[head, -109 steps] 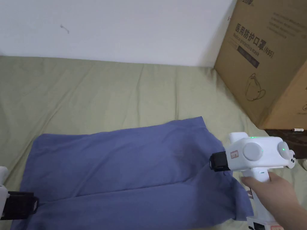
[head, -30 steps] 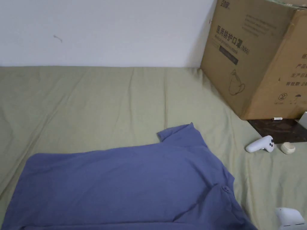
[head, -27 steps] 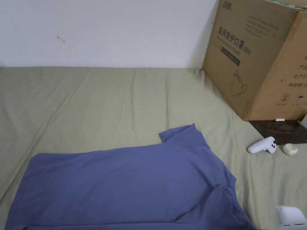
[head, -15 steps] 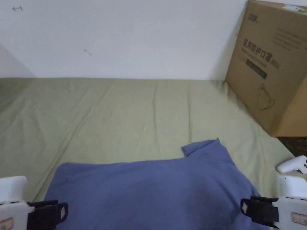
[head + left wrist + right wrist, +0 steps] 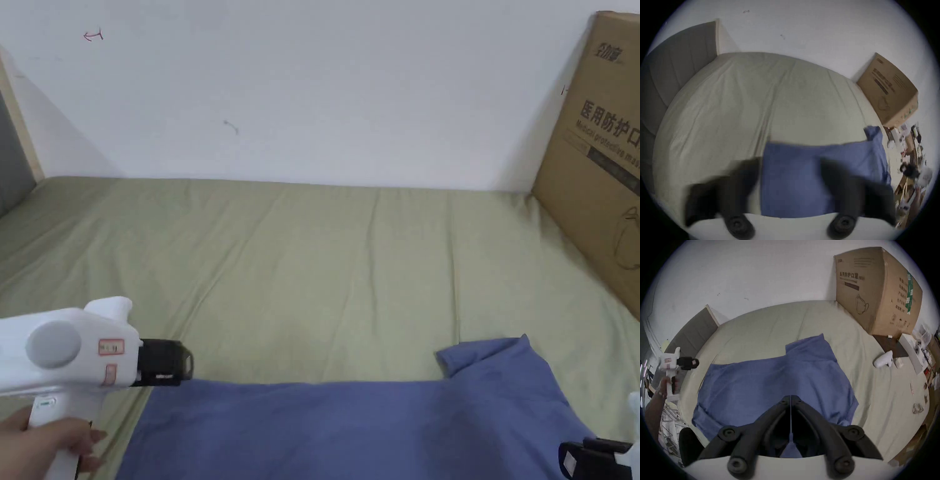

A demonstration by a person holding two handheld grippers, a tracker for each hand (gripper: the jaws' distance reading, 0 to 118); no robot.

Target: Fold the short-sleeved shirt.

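Spread flat on the bed (image 5: 300, 262) for folding, the shirt (image 5: 769, 386) lies under the left gripper (image 5: 789, 175), fingers apart, and the right gripper (image 5: 791, 402), fingers together.

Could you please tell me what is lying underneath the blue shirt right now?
The blue shirt lies flat on the green bedsheet, which shows all around it. Whatever might sit beneath the cloth itself is covered.
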